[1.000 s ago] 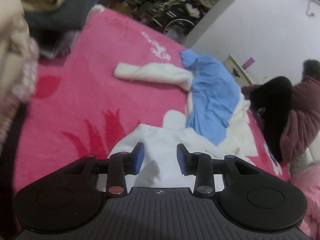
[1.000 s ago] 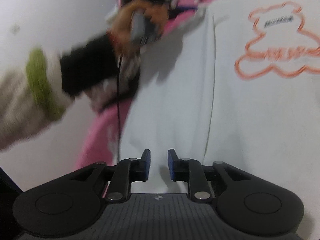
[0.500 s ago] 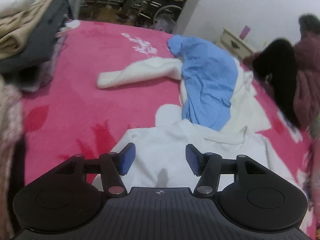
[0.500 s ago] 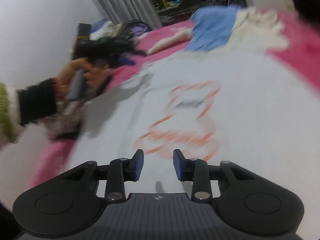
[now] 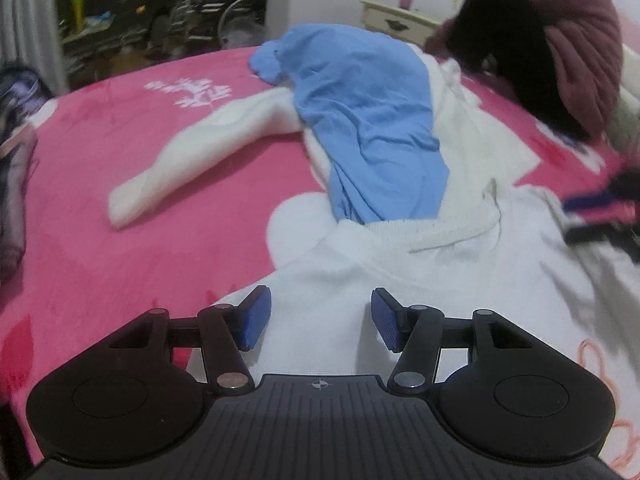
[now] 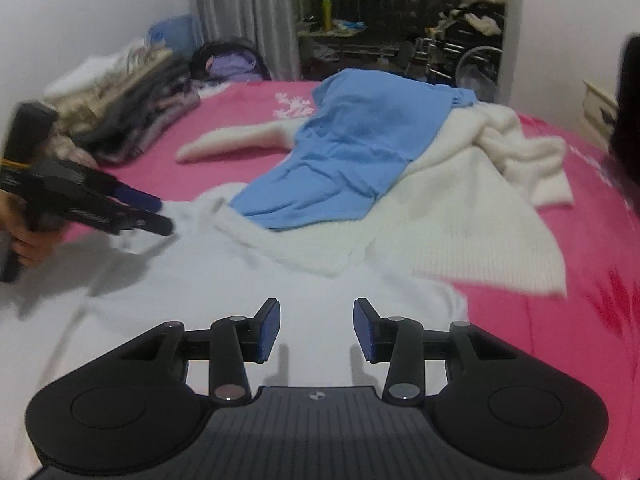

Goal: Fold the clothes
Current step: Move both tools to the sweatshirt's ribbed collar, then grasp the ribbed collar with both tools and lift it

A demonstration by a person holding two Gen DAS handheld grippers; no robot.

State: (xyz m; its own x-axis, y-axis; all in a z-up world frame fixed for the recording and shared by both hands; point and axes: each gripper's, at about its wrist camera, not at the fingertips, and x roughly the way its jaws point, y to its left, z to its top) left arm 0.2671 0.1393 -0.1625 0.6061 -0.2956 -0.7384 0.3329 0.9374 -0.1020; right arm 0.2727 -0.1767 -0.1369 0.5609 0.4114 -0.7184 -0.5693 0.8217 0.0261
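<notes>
A white sweatshirt (image 5: pixel 400 280) lies spread on the pink bed, with an orange print at its right edge in the left wrist view; it also shows in the right wrist view (image 6: pixel 200 292). My left gripper (image 5: pixel 320 320) is open and empty just above its shoulder, near the collar. My right gripper (image 6: pixel 316 330) is open and empty over the other side of the same sweatshirt. The left gripper also shows at the left of the right wrist view (image 6: pixel 156 212). Beyond lie a blue shirt (image 5: pixel 372 120) (image 6: pixel 360 152) and a cream knit sweater (image 5: pixel 200 152) (image 6: pixel 472 208).
A pink blanket (image 5: pixel 120 220) covers the bed. A stack of folded clothes (image 6: pixel 120 104) sits at the far left of the bed. A person in a maroon jacket (image 5: pixel 568 40) leans at the far right. A nightstand (image 5: pixel 396 16) and cluttered doorway (image 6: pixel 400 28) lie behind.
Both grippers have swung round to face across the bed and their jaws have opened wider. The right gripper has risen from close over the sweatshirt's print to a view of the whole bed.
</notes>
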